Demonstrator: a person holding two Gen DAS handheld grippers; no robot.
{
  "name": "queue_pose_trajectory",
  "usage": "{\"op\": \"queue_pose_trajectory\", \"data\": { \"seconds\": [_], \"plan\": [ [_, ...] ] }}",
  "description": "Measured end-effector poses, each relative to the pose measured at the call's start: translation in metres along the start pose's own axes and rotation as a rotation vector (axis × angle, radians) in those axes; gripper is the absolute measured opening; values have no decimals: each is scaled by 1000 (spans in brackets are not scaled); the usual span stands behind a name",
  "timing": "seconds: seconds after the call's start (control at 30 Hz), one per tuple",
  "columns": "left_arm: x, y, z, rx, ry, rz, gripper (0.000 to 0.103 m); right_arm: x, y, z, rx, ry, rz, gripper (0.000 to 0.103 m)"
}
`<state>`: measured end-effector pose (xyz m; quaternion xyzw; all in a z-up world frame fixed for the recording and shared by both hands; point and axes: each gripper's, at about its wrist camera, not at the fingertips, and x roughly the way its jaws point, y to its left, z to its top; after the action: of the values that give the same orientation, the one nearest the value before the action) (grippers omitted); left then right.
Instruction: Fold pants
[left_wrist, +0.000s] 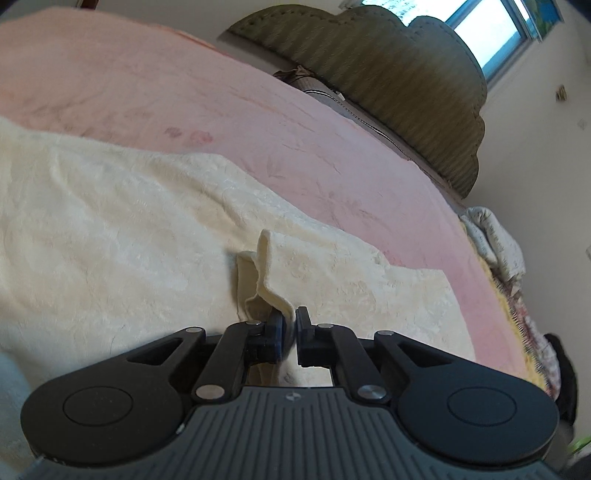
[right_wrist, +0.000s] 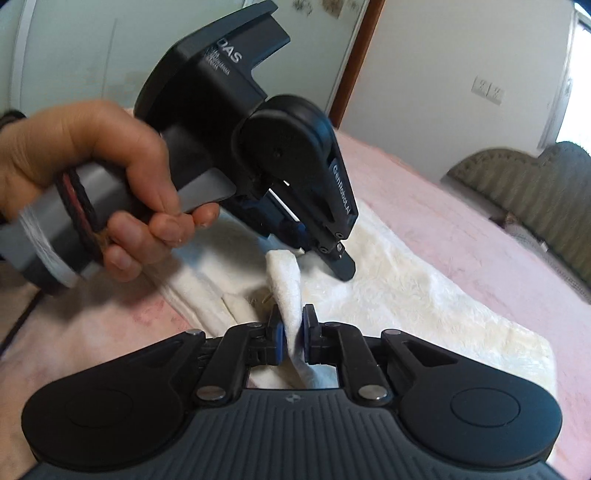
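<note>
Honestly looks dicey. Cream pants spread flat on the pink bed, 2 pinches on 1 raised edge. Right gripper clamped on a thin fold; left gripper nearly shut, probably biting cloth, bit blurry. Could slip out mid-lift, or drag the layers crooked.
</note>
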<state>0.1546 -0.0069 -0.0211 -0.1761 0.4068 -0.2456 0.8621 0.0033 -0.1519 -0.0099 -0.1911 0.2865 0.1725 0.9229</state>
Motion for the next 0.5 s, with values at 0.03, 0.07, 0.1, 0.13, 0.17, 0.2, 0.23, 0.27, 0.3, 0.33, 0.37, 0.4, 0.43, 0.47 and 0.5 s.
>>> {"op": "queue_pose_trajectory", "data": {
  "seconds": [0.03,0.07,0.1,0.13,0.17,0.2,0.23,0.27,0.3,0.33,0.37,0.4,0.43,0.47,0.5],
  "plan": [
    [0,-1,-1,11,-5,5,16,-9,-6,2,-7,7,38,9],
    [0,-2,-1,17,-9,8,17,-19,-15,4,5,-2,67,10],
    [1,-4,-3,22,-15,11,17,-30,-31,5,50,-21,76,10],
    [1,-5,-4,26,-20,16,17,-36,-46,5,98,-36,60,10],
    [1,-7,-4,34,-26,23,18,-40,-65,3,158,-49,16,10],
    [1,-9,-5,43,-30,29,18,-39,-85,-3,220,-41,-53,10],
    [-1,-8,-7,55,-35,36,19,-34,-101,-10,269,-4,-111,10],
    [-1,-8,-8,70,-38,41,21,-26,-116,-19,314,61,-163,10],
    [-2,-6,-9,83,-42,42,20,-16,-129,-32,352,157,-214,10],
    [-2,-6,-10,88,-44,44,18,-13,-133,-42,357,214,-222,10],
    [-1,-5,-10,87,-46,44,18,-14,-132,-51,343,236,-206,10],
    [-1,-5,-9,78,-45,43,18,-20,-129,-55,329,218,-207,10],
    [-1,-4,-7,65,-44,42,19,-25,-127,-55,346,214,-210,11],
    [-2,-4,-7,56,-46,39,21,-28,-126,-53,364,197,-212,11],
    [-4,-4,-6,55,-49,38,24,-37,-109,-51,366,155,-213,11]
  ]
}}
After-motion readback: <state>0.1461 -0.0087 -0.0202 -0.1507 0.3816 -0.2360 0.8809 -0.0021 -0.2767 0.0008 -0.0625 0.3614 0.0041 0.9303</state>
